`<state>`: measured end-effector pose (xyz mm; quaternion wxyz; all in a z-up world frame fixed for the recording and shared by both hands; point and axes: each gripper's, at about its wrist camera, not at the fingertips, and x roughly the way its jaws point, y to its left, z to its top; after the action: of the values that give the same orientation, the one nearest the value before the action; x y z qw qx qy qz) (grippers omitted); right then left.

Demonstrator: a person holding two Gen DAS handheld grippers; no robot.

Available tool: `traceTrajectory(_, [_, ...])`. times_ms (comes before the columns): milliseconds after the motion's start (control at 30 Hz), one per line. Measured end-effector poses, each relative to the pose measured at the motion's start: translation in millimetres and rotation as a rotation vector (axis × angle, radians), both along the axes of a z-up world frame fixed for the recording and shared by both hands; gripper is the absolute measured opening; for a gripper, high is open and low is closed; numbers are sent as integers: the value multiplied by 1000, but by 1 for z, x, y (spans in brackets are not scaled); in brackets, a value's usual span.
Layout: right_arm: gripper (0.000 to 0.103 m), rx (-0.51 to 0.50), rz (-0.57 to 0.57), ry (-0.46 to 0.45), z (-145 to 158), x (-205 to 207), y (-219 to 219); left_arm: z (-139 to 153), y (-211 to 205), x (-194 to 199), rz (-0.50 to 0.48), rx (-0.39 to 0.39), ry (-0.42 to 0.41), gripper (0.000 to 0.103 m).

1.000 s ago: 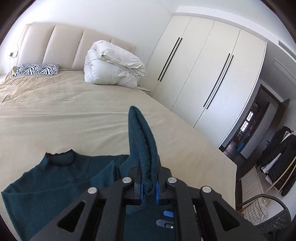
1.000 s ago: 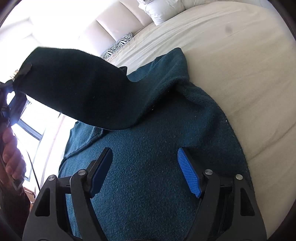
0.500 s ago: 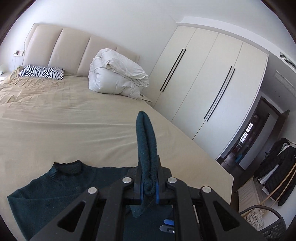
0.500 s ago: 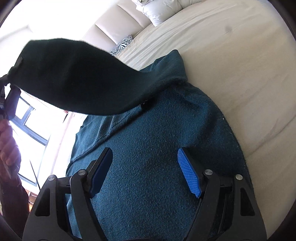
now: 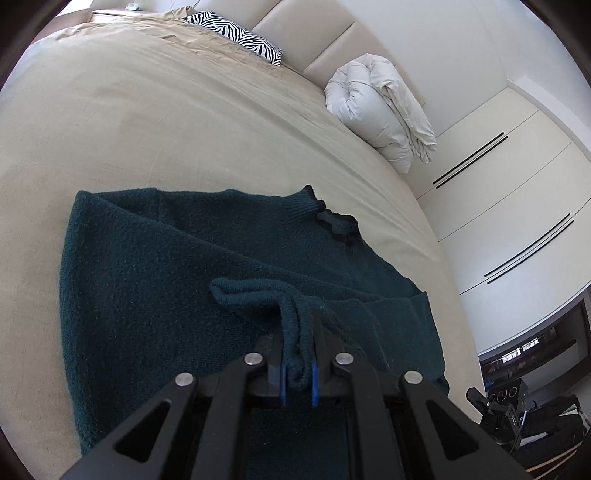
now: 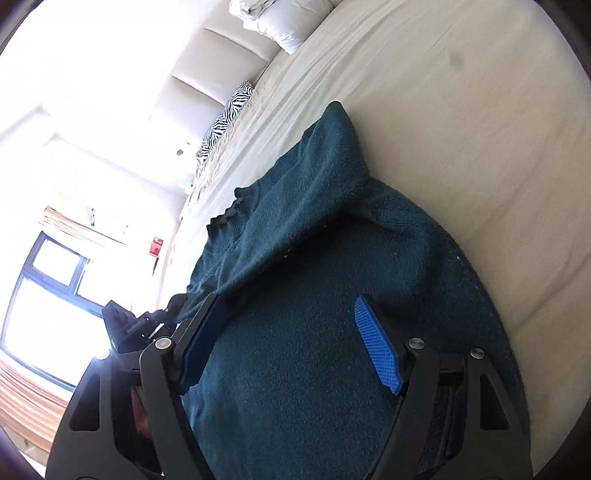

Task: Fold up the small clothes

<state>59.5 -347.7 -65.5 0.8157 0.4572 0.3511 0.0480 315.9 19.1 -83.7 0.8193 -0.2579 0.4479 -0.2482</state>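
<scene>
Left gripper (image 5: 297, 363) clamped tight on sleeve cuff (image 5: 258, 295) of dark teal sweater (image 5: 147, 280), cuff laid across sweater body. Right gripper (image 6: 291, 347) jaws wide apart, nothing between blue pads (image 6: 376, 347), over sweater front. Sweater flat on beige bed (image 5: 147, 129), collar toward headboard (image 5: 314, 40). Zebra pillow (image 5: 236, 35), folded white duvet (image 5: 380, 110) beyond; wardrobe (image 5: 517, 206) at side.
</scene>
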Motion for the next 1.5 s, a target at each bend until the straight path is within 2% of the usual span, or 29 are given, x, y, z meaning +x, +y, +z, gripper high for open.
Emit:
traceTrajectory(133, [72, 118, -32, 7, -5, 33, -9, -9, -1, 1, -5, -10, 20, 10])
traceTrajectory(233, [72, 175, -89, 17, -12, 52, -20, -16, -2, -3, -16, 15, 33, 17])
traceTrajectory(333, [72, 231, -173, -11, -15, 53, -41, -22, 4, -7, -14, 6, 37, 19])
traceTrajectory(433, [70, 330, -186, -33, -25, 49, -54, -28, 11, -8, -11, -25, 45, 19])
traceTrajectory(533, [71, 288, -145, -11, -20, 47, -49, -27, 11, -10, -21, -14, 42, 21])
traceTrajectory(700, [72, 251, -118, 14, -11, 29, -51, -21, 16, -10, -15, -27, 38, 36])
traceTrajectory(867, [73, 185, -106, 26, 2, 12, -57, -20, 15, -2, -3, -35, 54, 36])
traceTrajectory(933, [73, 168, -106, 33, 5, 10, -57, -16, 10, 3, -5, -12, 59, 37])
traceTrajectory(967, [73, 166, -104, 31, 5, 9, -57, -13, 5, 7, -15, 7, 63, 48])
traceTrajectory(1033, [73, 165, -100, 33, 4, 9, -56, -12, -5, 15, -52, 33, 82, 58])
traceTrajectory(1100, [73, 169, -99, 39, 1, 8, -56, -7, -13, 17, -57, 111, 60, 50])
traceTrajectory(1133, [73, 173, -101, 44, -1, 7, -56, -5, -15, 18, -54, 134, 53, 25])
traceTrajectory(1167, [73, 176, -104, 45, -4, 7, -56, -3, -14, 18, -52, 127, 52, 9])
traceTrajectory(1200, [73, 175, -106, 43, -4, 6, -56, 2, -12, 17, -41, 113, 34, 9])
traceTrajectory(1400, [73, 152, -107, 26, 1, 2, -59, 41, -17, 10, -23, 148, -143, 9])
traceTrajectory(1467, [73, 146, -108, 26, 3, 2, -60, 32, -18, 18, -22, 177, -115, 11])
traceTrajectory(1500, [73, 145, -105, 27, 3, 3, -60, 19, -20, 23, -36, 207, -64, 12])
